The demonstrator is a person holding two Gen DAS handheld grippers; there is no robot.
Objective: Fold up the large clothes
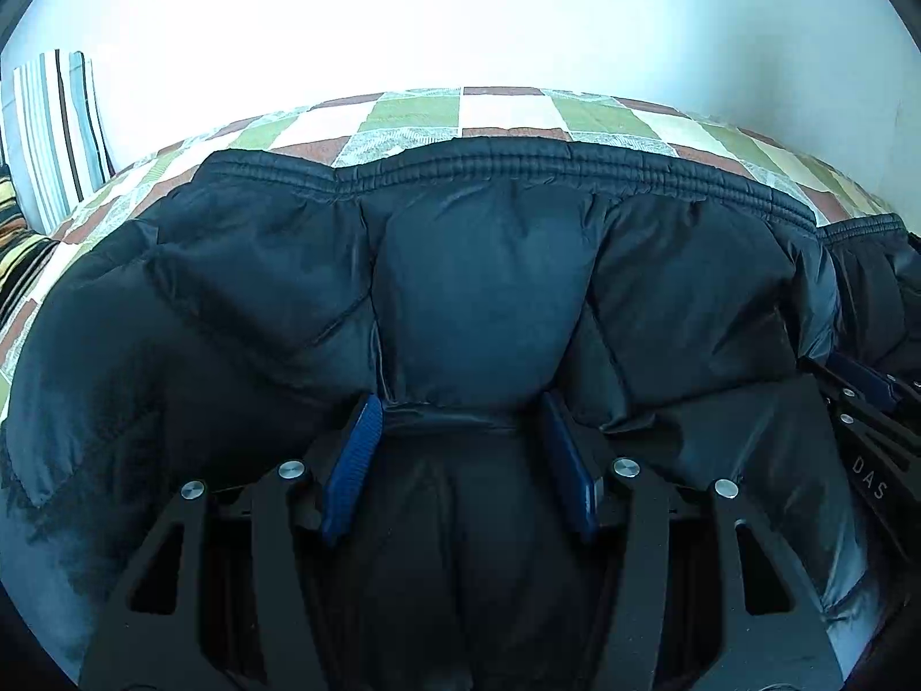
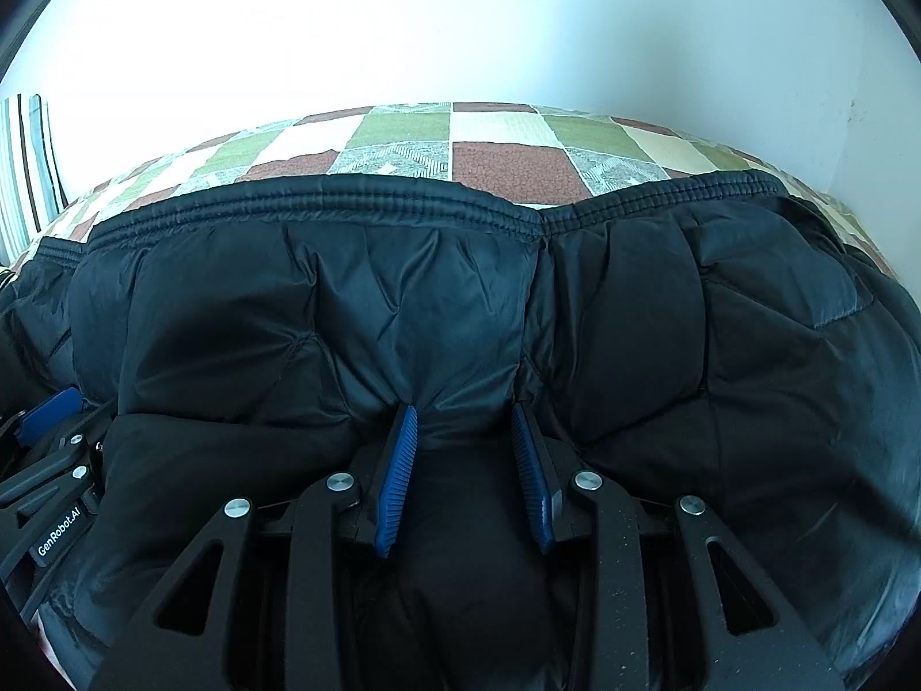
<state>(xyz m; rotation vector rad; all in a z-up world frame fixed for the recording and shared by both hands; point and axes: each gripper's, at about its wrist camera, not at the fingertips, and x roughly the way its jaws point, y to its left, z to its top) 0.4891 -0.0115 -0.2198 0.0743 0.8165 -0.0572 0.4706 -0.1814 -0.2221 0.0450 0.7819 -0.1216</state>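
- Left claw (image 1: 460, 409) is clamped on a bunched fold of the black puffer jacket (image 1: 478, 288).
- Right claw (image 2: 465, 412) is clamped on the jacket too.
- The jacket's elastic hem (image 2: 357, 201) lies ahead of both claws, on the checkered bed (image 2: 506, 161).

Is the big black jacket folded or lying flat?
Folded: the jacket is doubled over, and both grippers' fingers pinch its puffy layers.

A plain white wall (image 1: 460, 17) fills the upper half of both views, washed out by strong light. Below it lies a bed covered by a patchwork bedspread (image 2: 501, 164) of green, cream, reddish-brown and grey patterned squares. At far left, a striped cushion (image 1: 57, 132) (white, blue and dark bands) leans upright against the wall. On the right, two walls meet in a corner (image 2: 852, 109).
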